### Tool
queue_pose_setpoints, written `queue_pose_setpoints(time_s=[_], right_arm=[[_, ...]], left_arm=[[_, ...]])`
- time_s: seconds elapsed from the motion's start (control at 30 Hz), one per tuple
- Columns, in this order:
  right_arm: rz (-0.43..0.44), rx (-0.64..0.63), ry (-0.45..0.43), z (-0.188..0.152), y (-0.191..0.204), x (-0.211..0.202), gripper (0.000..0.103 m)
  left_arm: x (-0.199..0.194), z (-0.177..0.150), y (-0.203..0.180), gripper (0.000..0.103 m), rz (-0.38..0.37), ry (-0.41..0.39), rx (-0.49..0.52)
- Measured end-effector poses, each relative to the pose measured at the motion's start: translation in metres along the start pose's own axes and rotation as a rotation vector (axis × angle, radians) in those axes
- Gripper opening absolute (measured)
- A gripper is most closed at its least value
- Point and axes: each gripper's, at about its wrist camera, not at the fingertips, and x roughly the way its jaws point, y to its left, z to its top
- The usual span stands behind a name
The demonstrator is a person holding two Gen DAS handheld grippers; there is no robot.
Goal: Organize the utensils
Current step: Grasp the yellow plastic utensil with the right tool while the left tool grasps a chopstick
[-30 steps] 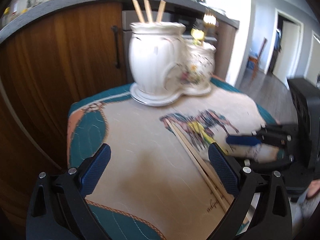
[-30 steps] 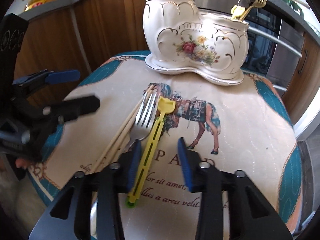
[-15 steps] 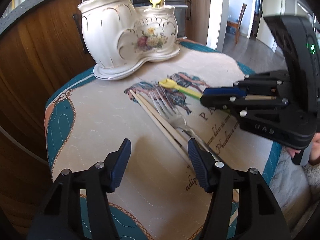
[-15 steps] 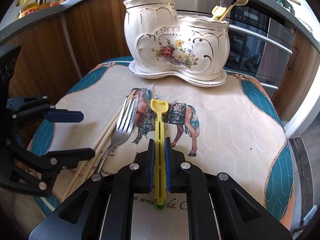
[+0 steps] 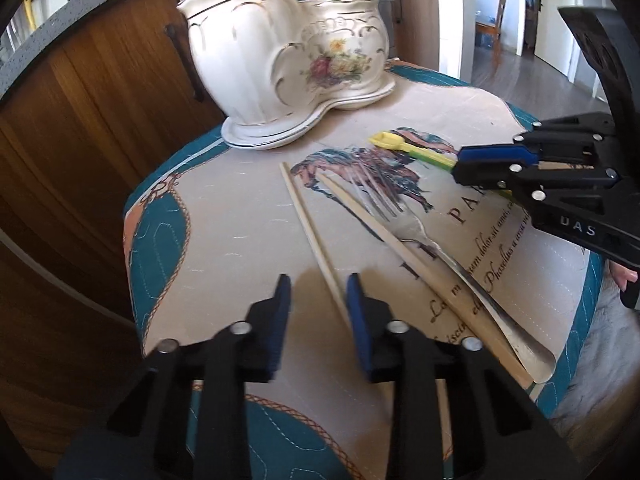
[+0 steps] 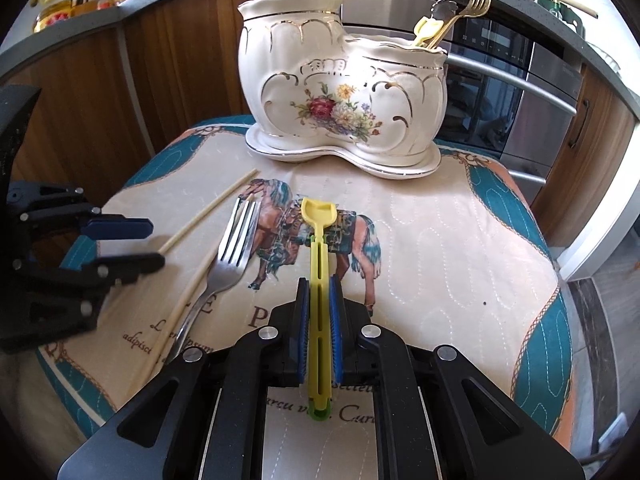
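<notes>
Chopstick [image 5: 310, 232] lies on the quilted mat [image 5: 224, 216] of the worktop, passing between the pads of the left claw [image 5: 318, 300], whose jaws are closing and do not yet press it. It looks light, thin, stiff and smooth, so I would take it near the middle. The right claw [image 6: 319, 324] is clamped on the yellow plastic scoop [image 6: 319, 264], also light.

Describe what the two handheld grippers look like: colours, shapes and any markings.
Both are black plastic frames with silver screw heads and two flat jaws faced with blue pads. The left gripper shows angular cut-out arms. The right gripper matches it; the left wrist view shows white letters "DAS" on its side. No sleeves visible.
</notes>
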Motion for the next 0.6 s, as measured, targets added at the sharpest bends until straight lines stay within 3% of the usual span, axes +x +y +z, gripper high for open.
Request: queue_pose_setpoints(time_s=[0.07, 0.37, 0.5, 0.6], right_arm=[[0.004, -0.003, 0.002, 0.0, -0.001, 0.0, 0.011], [0.055, -0.077, 0.062, -0.005, -0.009, 0.0, 0.011], [0.03, -0.078, 0.058, -0.004, -0.011, 0.0, 0.024], [0.028, -0.072, 0.051, -0.003, -0.009, 0.002, 0.025]], left_arm=[[0.002, 0.0, 0.003, 0.006, -0.017, 0.004, -0.014], [-0.008, -0.006, 0.003, 0.004, -0.068, 0.021, 0.029], [-0.007, -0.008, 0.007, 0.005, -0.053, 0.052, 0.03], [-0.003, -0.005, 0.007, 0.005, -0.05, 0.058, 0.024]])
